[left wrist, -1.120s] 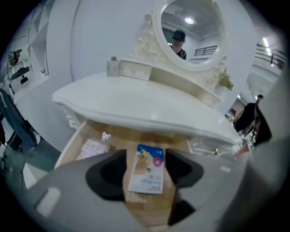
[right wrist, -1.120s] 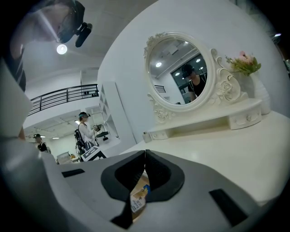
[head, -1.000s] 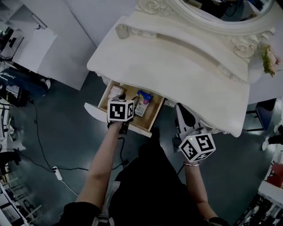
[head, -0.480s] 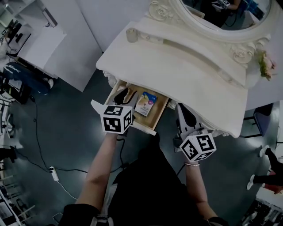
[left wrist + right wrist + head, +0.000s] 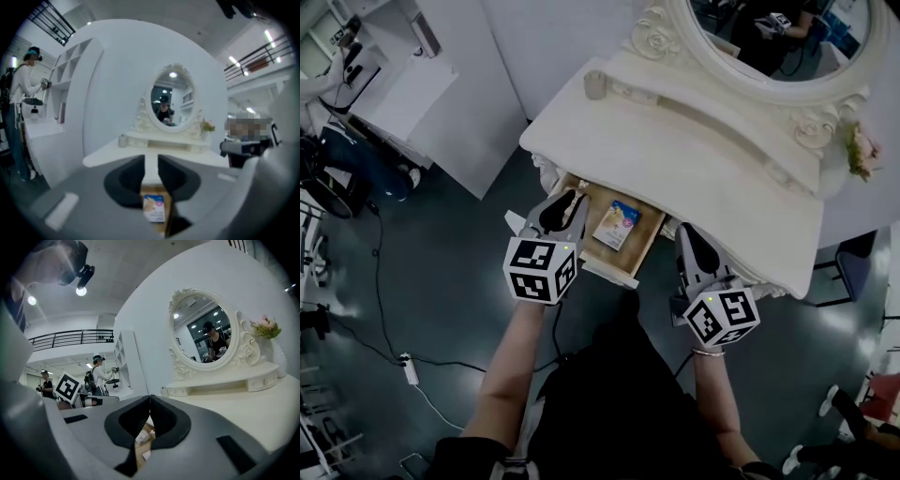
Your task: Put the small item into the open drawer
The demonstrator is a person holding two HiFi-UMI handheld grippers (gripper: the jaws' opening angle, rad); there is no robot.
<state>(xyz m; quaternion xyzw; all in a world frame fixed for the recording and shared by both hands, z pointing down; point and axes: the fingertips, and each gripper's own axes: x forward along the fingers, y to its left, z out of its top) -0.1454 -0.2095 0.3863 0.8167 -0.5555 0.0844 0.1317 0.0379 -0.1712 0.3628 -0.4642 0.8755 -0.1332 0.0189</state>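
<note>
The wooden drawer (image 5: 645, 242) stands pulled out of the white dressing table (image 5: 703, 159). A small blue-and-white packet (image 5: 617, 225) lies flat inside it, and shows in the left gripper view as the packet (image 5: 153, 207) below the jaws. My left gripper (image 5: 565, 199) hovers over the drawer's left end. Its jaws are closing, a narrow gap still shows, and nothing is between them (image 5: 151, 164). My right gripper (image 5: 685, 230) hangs just right of the drawer, shut and empty (image 5: 150, 400). Whatever lies under the left gripper is hidden.
The table carries an oval mirror (image 5: 769, 28), a small cup (image 5: 594, 84) at its back left corner and flowers (image 5: 861, 150) at the right. Cables and a power strip (image 5: 410, 368) lie on the dark floor at left. A person (image 5: 21, 103) stands by white shelves.
My left gripper has risen out of the drawer and drawn back over its left end, with its jaws narrower. The right gripper has held its place. The head view has shifted.
</note>
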